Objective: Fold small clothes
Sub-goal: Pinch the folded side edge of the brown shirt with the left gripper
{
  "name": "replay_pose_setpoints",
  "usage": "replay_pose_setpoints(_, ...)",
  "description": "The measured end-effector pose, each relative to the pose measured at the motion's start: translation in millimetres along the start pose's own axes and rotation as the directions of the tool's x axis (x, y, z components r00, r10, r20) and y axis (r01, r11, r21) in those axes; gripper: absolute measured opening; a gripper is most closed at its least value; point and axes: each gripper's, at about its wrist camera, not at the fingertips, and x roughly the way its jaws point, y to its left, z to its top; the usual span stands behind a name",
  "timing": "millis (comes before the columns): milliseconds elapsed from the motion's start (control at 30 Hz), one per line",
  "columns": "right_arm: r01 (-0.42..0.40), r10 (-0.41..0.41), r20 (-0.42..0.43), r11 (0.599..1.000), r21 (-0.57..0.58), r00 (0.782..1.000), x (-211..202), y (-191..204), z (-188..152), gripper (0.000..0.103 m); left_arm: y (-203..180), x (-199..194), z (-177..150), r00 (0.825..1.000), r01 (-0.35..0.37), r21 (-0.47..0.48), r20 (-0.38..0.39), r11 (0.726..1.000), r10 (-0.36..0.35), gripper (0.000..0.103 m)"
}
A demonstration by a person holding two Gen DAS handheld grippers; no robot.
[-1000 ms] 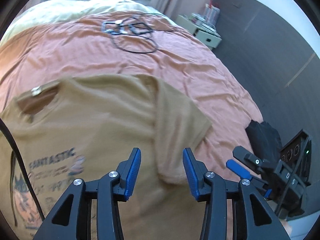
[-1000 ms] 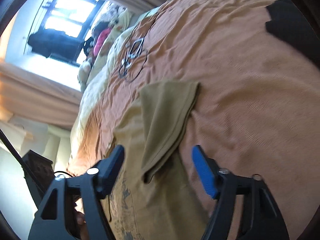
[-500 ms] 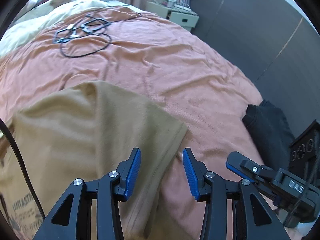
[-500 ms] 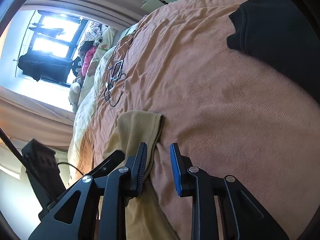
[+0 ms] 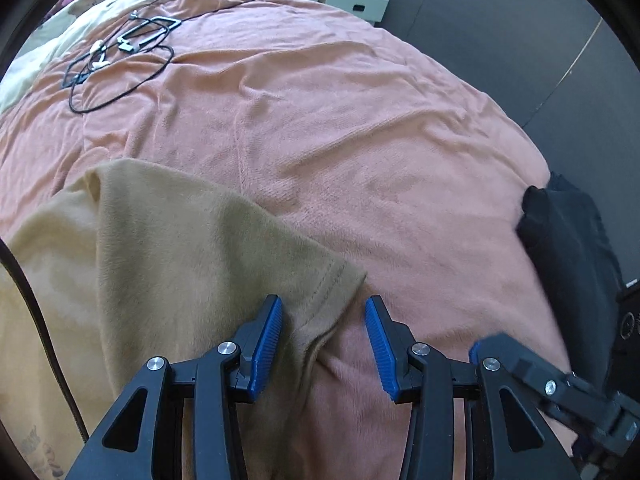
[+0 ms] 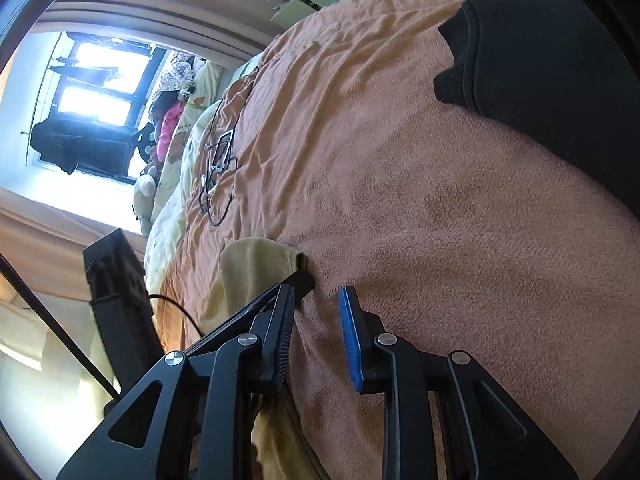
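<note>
Two fisheye views, each mounted on a handheld gripper, looked forward along its two fingers. The left wrist camera sat close above the orange bedspread [image 5: 340, 128] near the bed's foot, tilted steeply down and facing the pillow end, with the left gripper [image 5: 324, 344] at the bottom of the frame. The right wrist camera was rolled sideways, low over the same bedspread [image 6: 440, 220], aimed at a shallower angle toward a bright window [image 6: 96, 92]. Both views shared the tan T-shirt sleeve [image 5: 224, 252], the black cable [image 5: 120, 64] near the pillows, the black garment [image 5: 568, 248] at the bed's edge, and the white bedside cabinet [image 5: 352, 0].
</note>
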Motion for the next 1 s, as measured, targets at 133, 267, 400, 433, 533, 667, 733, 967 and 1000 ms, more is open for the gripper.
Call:
replay_pose_setpoints(133, 0.004, -0.004, 0.007, 1.000, 0.005, 1.000, -5.6, -1.6, -0.2, 0.021, -6.5, 5.8, 3.2, 0.999, -0.045, 0.035, 0.005, 0.998, 0.045, 0.042)
replay_pose_setpoints(267, 0.002, -0.002, -0.007, 1.000, 0.006, 1.000, -1.7, 0.3, -3.0, 0.021, 0.2, -2.3, 9.5, 1.000, -0.030, 0.003, -0.003, 1.000, 0.030, 0.009)
replay_pose_setpoints(400, -0.011, 0.011, -0.019, 1.000, -0.010, 1.000, 2.3, 4.8, -4.6, 0.021, 4.9, -26.2, 12.5, 0.999, -0.016, 0.000, 0.034, 1.000, 0.016, 0.004)
replay_pose_setpoints(433, -0.012, 0.012, -0.019, 1.000, -0.014, 1.000, 2.5, 5.8, -4.9, 0.021, 8.2, -35.1, 12.5, 0.999, -0.025, -0.003, 0.047, 1.000, 0.025, 0.004)
replay_pose_setpoints(533, -0.026, 0.025, -0.024, 0.999, -0.032, 0.999, 5.9, 11.2, -6.2, 0.021, 20.1, -53.7, 11.2, 0.998, -0.019, -0.026, 0.065, 0.999, 0.021, 0.004)
replay_pose_setpoints(667, -0.039, 0.037, -0.027, 0.997, -0.064, 0.999, 11.2, 19.7, -8.2, 0.021, 39.9, -76.8, 6.2, 0.996, -0.033, -0.054, 0.086, 0.998, 0.038, 0.004)
replay_pose_setpoints(733, -0.047, 0.045, -0.033, 0.995, -0.084, 0.998, 15.2, 24.8, -9.9, 0.021, 53.8, -89.9, 2.1, 0.994, -0.041, -0.072, 0.097, 0.997, 0.048, 0.004)
replay_pose_setpoints(967, -0.032, 0.025, -0.049, 0.988, -0.149, 0.998, 31.4, 35.0, -12.9, 0.021, 100.2, -130.1, -14.5, 0.987, -0.075, -0.135, 0.129, 0.988, 0.092, 0.004)
replay_pose_setpoints(1000, -0.020, 0.013, -0.052, 0.988, -0.156, 0.999, 34.2, 36.0, -13.2, 0.021, 107.8, -135.4, -17.2, 0.986, -0.086, -0.145, 0.131, 0.986, 0.105, 0.004)
